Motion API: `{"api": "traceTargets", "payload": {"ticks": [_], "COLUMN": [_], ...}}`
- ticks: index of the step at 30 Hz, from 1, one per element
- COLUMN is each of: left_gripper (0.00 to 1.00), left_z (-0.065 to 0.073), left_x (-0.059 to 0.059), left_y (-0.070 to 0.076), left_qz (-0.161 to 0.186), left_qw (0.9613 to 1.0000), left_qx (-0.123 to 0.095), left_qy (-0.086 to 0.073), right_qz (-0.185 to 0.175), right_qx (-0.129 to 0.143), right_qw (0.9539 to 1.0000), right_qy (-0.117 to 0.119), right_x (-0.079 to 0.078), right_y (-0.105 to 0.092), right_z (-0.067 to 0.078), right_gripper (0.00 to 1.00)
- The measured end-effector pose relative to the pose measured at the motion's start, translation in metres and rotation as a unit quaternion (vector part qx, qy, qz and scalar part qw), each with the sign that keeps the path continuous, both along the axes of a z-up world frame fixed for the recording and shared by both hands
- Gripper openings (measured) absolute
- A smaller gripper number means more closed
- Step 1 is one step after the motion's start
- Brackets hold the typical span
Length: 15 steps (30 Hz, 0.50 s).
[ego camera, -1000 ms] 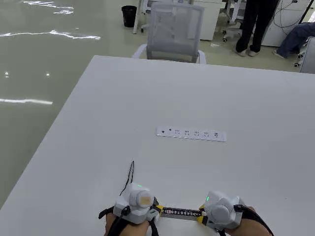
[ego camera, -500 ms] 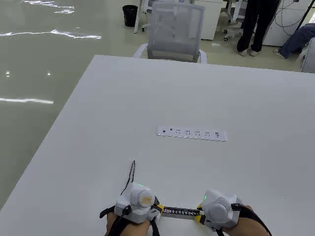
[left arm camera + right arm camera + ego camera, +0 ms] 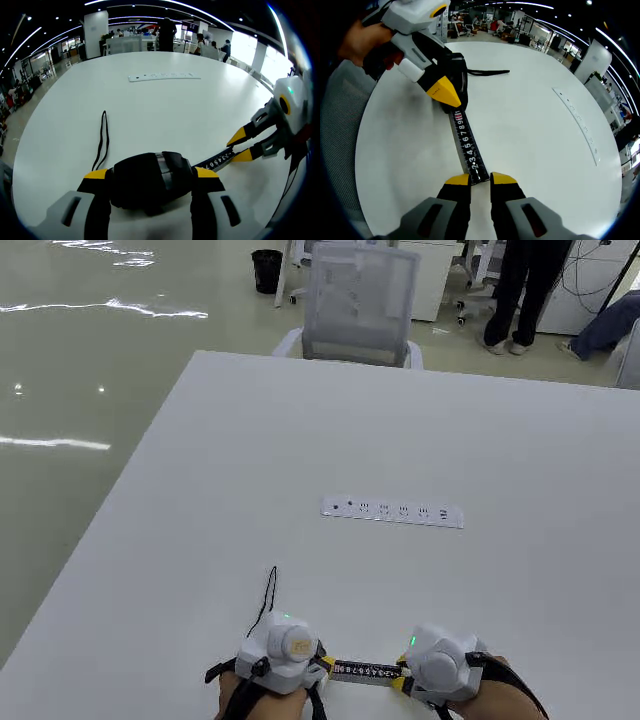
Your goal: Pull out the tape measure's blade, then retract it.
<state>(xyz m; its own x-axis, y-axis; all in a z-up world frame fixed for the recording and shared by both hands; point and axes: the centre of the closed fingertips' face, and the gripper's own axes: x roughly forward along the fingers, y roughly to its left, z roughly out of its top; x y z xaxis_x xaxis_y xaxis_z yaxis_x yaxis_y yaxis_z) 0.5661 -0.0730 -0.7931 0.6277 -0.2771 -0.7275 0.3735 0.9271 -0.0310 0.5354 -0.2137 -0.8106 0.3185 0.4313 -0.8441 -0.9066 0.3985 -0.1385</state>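
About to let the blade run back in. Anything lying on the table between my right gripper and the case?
Nothing visible. The blade runs straight over bare table from the right gripper to the case in the left gripper. The strap lies beyond the case, off that path.

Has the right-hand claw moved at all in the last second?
Yes. Against the power strip, the right claw slid slightly left toward the tape measure, shortening the exposed blade.

The tape measure case (image 3: 150, 182) looks like matt black plastic; its blade (image 3: 467, 147) is smooth. The table (image 3: 300, 440) is smooth matt white, the floor (image 3: 80, 360) glossy, the chair back (image 3: 358, 295) mesh cloth.
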Motion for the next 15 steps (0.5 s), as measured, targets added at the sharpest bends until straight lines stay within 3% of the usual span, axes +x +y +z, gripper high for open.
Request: {"api": "traceTargets", "payload": {"ticks": [15], "left_gripper": [0.61], "left_z": [0.000], "left_x": [0.000], "left_y": [0.000], "left_qz": [-0.001], "left_qw": [1.0000], "left_qx": [0.000], "left_qy": [0.000], "right_qz": [0.006], "right_qx": [0.001], "right_qw": [1.0000], "right_qy": [0.005], "right_x": [0.002], "right_y": [0.013], "right_z": [-0.002], "right_gripper": [0.13]}}
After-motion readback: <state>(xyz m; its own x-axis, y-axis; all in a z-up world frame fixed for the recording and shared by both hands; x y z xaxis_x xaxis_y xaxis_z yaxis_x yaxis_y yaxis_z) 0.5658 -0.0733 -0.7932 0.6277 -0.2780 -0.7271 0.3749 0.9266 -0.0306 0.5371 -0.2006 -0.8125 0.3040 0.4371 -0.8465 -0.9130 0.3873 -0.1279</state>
